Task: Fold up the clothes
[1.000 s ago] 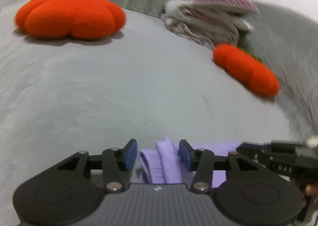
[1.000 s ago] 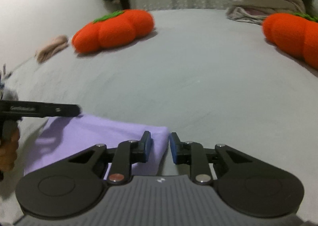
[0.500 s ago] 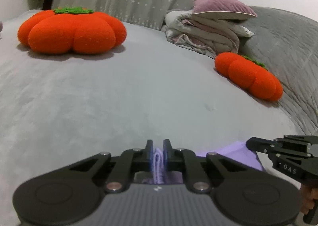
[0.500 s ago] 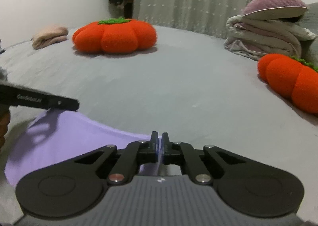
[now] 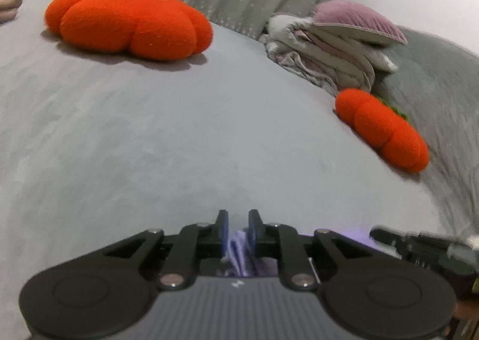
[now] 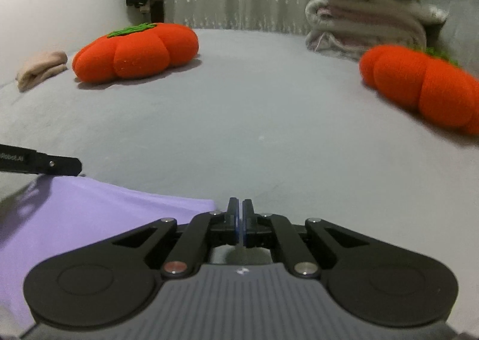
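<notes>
Both claws (image 5: 238, 227) (image 6: 240, 220) tight on lilac cloth (image 6: 89, 214)

Dim, flat indoor light, cool grey cast, no glare. Soft shadow under the large orange plush pumpkin cushion (image 5: 128, 22), falling toward the camera. Heavy fisheye bend: the grey bed sheet (image 5: 179, 136) bulges like a dome, dark vignette at the corners. Left wrist view is soft overall; motion smear on the smaller orange pumpkin cushion (image 5: 383, 130) and the right edge. Right wrist view is sharper at centre, with that cushion (image 6: 425, 85) blurred. The lilac fabric garment (image 6: 89, 217) carries a faint shadow at left.
</notes>
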Motion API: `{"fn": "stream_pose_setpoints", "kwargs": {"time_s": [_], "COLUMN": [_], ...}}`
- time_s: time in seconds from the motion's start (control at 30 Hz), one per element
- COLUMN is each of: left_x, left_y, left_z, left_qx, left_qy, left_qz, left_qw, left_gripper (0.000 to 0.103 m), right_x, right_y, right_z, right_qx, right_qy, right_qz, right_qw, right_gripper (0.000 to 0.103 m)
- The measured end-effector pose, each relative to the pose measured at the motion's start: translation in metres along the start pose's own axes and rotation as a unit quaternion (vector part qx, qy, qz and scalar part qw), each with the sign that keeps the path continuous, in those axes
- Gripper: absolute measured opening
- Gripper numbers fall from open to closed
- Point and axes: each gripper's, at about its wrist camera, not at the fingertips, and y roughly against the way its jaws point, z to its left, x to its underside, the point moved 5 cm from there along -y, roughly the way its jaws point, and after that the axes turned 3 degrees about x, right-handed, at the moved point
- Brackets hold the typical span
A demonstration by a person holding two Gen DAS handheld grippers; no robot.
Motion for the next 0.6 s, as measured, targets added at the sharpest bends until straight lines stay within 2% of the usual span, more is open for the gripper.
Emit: {"fn": "stream_pose_setpoints", "kwargs": {"time_s": [0.03, 0.1, 0.17, 0.23, 0.3, 0.4, 0.5, 0.6], "left_x": [-0.002, -0.006, -0.007, -0.007, -0.006, 0.001, 0.013, 0.019], "left_y": [0.002, 0.007, 0.012, 0.017, 0.023, 0.029, 0.033, 0.035], "left_z": [0.005, 0.013, 0.018, 0.018, 0.013, 0.009, 0.006, -0.001], "left_qx": [0.0, 0.0, 0.003, 0.009, 0.009, 0.014, 0.024, 0.027], "left_qy": [0.013, 0.035, 0.048, 0.05, 0.037, 0.033, 0.034, 0.023], "left_qz": [-0.002, -0.006, -0.004, 0.0, 0.003, 0.021, 0.044, 0.053], "left_qw": [0.9999, 0.9994, 0.9989, 0.9987, 0.9993, 0.9991, 0.9982, 0.998], "left_gripper": [0.025, 0.025, 0.026, 0.03, 0.04, 0.048, 0.05, 0.055], "right_x": [-0.001, -0.005, -0.009, -0.01, -0.01, -0.007, -0.003, 0.002], "right_y": [0.002, 0.008, 0.014, 0.018, 0.02, 0.024, 0.029, 0.032], "right_z": [0.0, -0.002, -0.007, -0.014, -0.021, -0.025, -0.025, -0.024], "right_qx": [-0.011, -0.021, -0.033, -0.042, -0.052, -0.068, -0.092, -0.111], "right_qy": [-0.007, -0.027, -0.053, -0.083, -0.111, -0.136, -0.161, -0.176], "right_qz": [0.008, 0.017, 0.022, 0.027, 0.034, 0.051, 0.073, 0.09], "right_qw": [1.0, 0.999, 0.998, 0.995, 0.992, 0.987, 0.98, 0.974], "right_gripper": [0.004, 0.015, 0.017, 0.027, 0.035, 0.036, 0.044, 0.045]}}
